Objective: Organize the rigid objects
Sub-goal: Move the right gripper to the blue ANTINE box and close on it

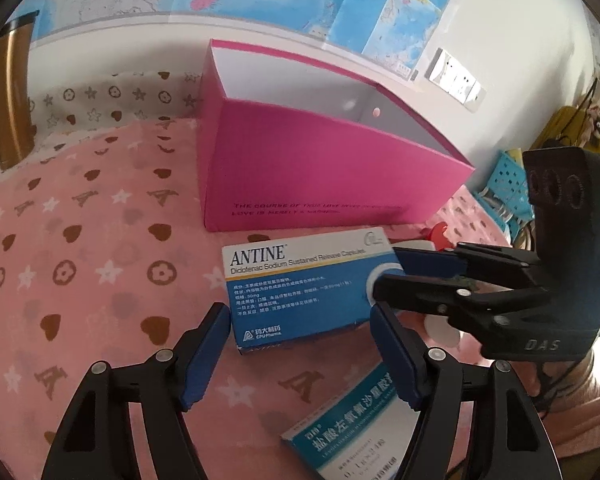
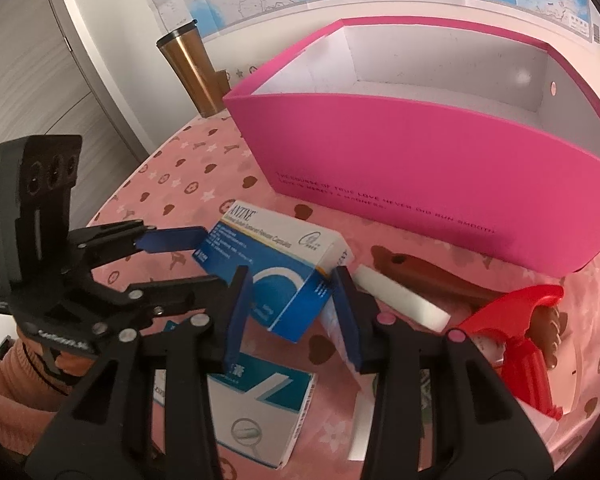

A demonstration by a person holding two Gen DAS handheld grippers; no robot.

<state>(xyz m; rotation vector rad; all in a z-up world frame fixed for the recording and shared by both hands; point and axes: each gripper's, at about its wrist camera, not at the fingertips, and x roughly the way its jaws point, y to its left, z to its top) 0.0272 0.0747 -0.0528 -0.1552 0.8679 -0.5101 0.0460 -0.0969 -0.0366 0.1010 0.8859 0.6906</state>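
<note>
Left tongs (image 1: 300, 356) spread open over teal medicine box (image 1: 352, 428), right tongs (image 2: 292, 312) gripping ANTINE box (image 2: 276, 276)

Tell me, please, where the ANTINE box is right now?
The ANTINE box sits between the right gripper's fingers, just before the pink box.

medicine box (image 1: 300, 280) — "antine"
</note>
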